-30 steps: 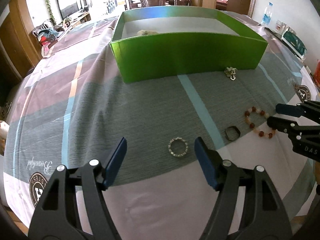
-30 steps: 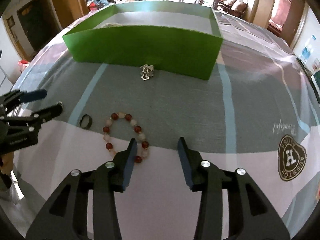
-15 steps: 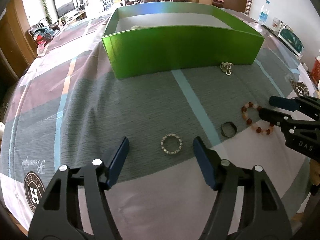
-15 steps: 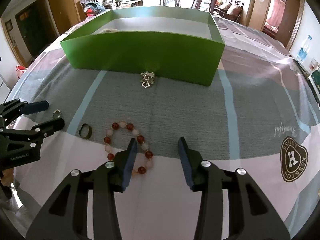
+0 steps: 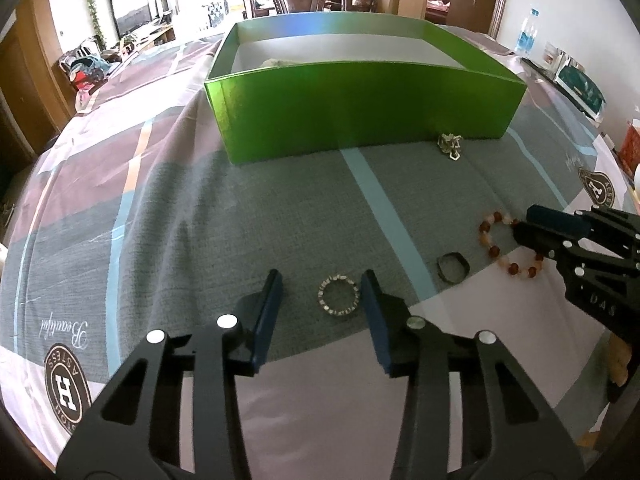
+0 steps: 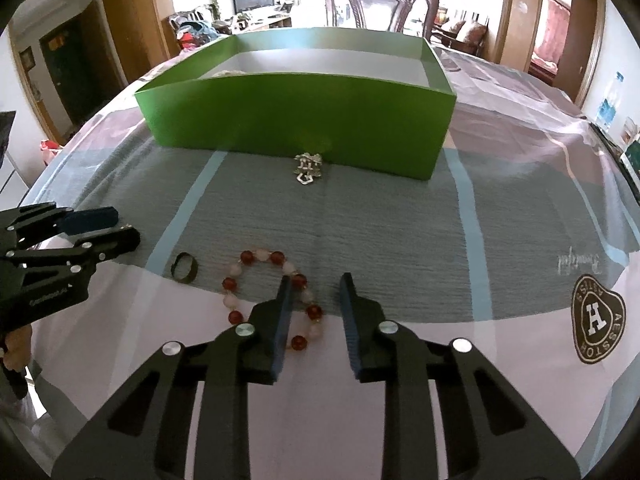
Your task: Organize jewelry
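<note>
left gripper point(image 5: 322, 288): my jaws are apart but narrower than a second ago, now straddling the silver ring point(image 5: 338, 294), right finger nearly touching it.
right gripper point(image 6: 314, 292): released, also narrower; left finger over the bead bracelet point(image 6: 260, 280), nothing grasped.
dark ring point(image 5: 452, 266): on cloth between silver ring and bracelet, unmoved.
silver charm point(image 6: 308, 168): just beside green box point(image 5: 360, 100) front wall.
tablecloth point(image 5: 180, 220): unchanged.
</note>
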Demonstrator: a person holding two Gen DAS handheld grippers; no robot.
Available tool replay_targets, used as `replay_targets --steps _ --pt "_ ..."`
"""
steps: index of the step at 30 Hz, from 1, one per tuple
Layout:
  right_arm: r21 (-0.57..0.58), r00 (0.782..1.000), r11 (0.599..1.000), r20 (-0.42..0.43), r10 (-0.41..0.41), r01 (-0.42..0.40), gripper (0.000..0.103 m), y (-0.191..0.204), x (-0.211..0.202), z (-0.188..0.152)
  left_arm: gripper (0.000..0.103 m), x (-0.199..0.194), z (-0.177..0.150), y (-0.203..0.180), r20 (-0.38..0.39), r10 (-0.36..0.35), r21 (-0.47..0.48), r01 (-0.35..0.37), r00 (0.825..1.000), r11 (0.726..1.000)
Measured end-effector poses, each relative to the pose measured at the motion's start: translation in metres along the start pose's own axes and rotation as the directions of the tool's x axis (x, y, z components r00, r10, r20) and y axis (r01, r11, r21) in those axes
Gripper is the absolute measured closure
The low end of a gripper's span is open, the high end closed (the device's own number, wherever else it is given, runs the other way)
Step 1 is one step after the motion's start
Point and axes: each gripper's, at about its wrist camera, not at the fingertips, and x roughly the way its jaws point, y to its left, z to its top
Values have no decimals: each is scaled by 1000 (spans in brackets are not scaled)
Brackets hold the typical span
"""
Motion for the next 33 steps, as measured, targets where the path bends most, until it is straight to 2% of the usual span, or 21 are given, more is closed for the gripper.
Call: replay_targets --steps 5,8,10,14,16,20,24,33 --pt "-6 1000 1000 29 -6 6 75 3 -1 -4 57 0 -3 -4 35 19 -3 -19 999 1000" --pt "-11 999 1000 32 -3 3 74 3 -1 -4 48 1 -4 -5 50 38 -24 -37 998 999" --pt "-21 999 1000 33 -1 2 72 5 0 -4 46 1 -6 -5 70 45 -34 -42 997 999" --pt "-23 999 1000 32 3 -2 71 5 0 -3 43 0 -7 -4 73 26 -35 -23 997 999" --pt "-19 999 1000 32 11 -10 70 5 0 -4 37 1 -7 -6 70 21 -25 -19 997 1000" --pt "-15 999 1000 32 16 -16 70 4 1 -3 35 1 -8 -8 67 18 -19 -17 998 1000" --pt "5 998 999 35 46 -46 67 1 0 -3 19 4 -7 -6 52 29 -32 -28 998 999" --pt "25 998 998 39 57 -58 67 -1 -1 -3 18 5 -7 -6 51 32 -33 -30 998 999"
